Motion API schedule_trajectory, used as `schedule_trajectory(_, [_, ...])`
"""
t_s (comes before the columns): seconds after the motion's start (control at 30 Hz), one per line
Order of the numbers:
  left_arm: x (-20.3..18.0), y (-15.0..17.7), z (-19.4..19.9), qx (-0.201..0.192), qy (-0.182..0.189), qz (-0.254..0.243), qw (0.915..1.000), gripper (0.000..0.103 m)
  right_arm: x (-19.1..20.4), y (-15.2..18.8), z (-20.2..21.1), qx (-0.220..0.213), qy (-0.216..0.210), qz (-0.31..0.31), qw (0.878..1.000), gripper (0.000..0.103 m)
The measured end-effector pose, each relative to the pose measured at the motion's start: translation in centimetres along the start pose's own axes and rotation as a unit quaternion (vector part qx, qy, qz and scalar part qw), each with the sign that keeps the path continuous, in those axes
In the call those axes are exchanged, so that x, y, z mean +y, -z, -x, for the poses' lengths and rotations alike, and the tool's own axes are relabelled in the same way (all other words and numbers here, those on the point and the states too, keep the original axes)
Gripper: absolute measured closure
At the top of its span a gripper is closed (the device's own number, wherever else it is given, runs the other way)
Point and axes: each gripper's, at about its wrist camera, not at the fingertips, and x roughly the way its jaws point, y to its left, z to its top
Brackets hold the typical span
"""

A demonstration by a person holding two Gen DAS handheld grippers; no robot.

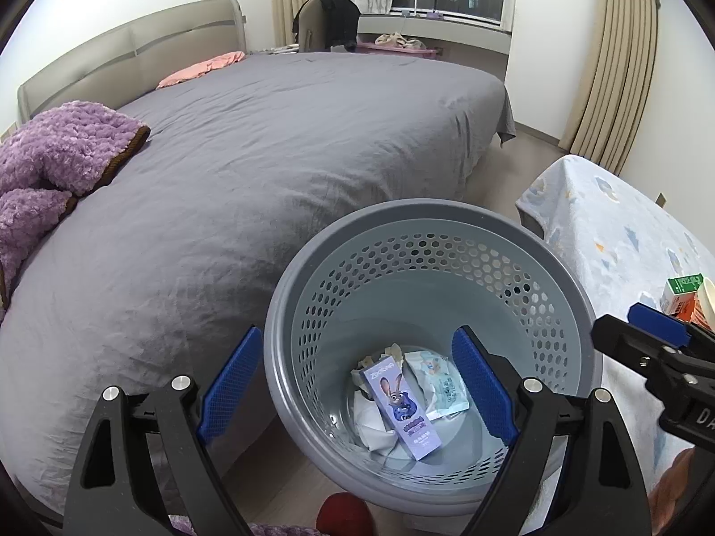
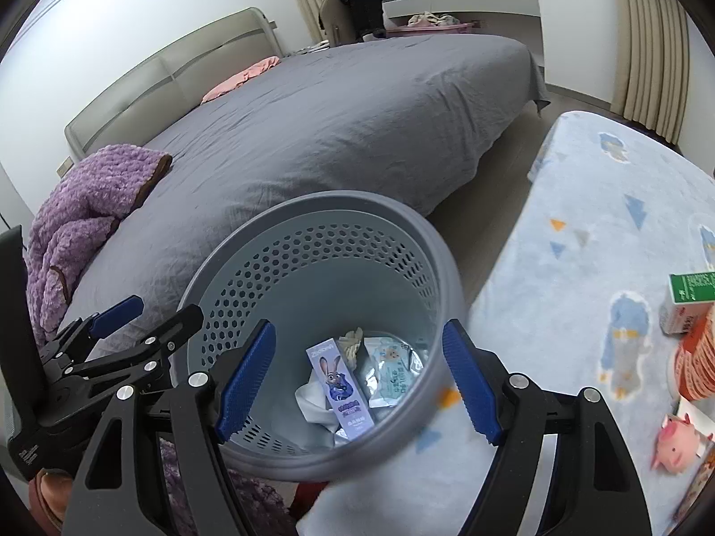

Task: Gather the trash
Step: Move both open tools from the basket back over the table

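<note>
Grey perforated plastic bin [image 1: 429, 241] sits on the floor btw the bed [image 1: 268, 143] and a table w/ a pale blue printed cloth [image 2: 594, 205]. Both claws hang over it, angled down. Left gripper [image 1: 357, 384] has its jaws wide apart, nothing btw them; directly below in the bin lie a purple rabbit-print box [image 1: 402, 402], a pale wipes-type packet [image 1: 440, 386] and crumpled white paper [image 1: 371, 420]. Right gripper [image 2: 357, 379] is also spread w/ nothing in it.

Remaining trash looks to be on the table, off to the right of both claws: a green-and-white carton [image 2: 690, 299] beside a stack of orange-red ribbed paper cups or liners [image 2: 697, 366], can't tell which. So the next pick lies right of the bin, and the right gripper is the nearer one; left would have to cross over. Carton stands roughly upright, long axis vertical, prob. best taken across its narrow faces.

View diffs: the right wrist cam shows more of the tabletop, incl. a pink pig toy [image 2: 675, 440] near the edge, likely not trash. The left wrist cam shows only the carton's corner behind the right claw, but gives the cleaner look straight into the bin.
</note>
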Motion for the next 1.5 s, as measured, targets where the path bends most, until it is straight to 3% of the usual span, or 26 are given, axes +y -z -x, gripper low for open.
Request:
schedule_trajectory(0.43, [-1.1,0.0,1.7,-0.018,0.022,-0.012,0.9995,0.018,-2.1,1.5,3.3,-0.018,0.026,-0.038,0.999,0.029])
schedule_trajectory(0.9, [-5.4,0.1,4.0,-0.037,0.070,-0.049,0.9957,0.018,-5.5,4.4,9.3,-0.049,0.072,-0.078,0.993,0.029])
schedule_trajectory(1.5, [-14.5,1.6,6.5,-0.055,0.127,-0.113,0.9839,0.018,-13.9,11.8,17.1,-0.070,0.162,-0.172,0.969,0.029])
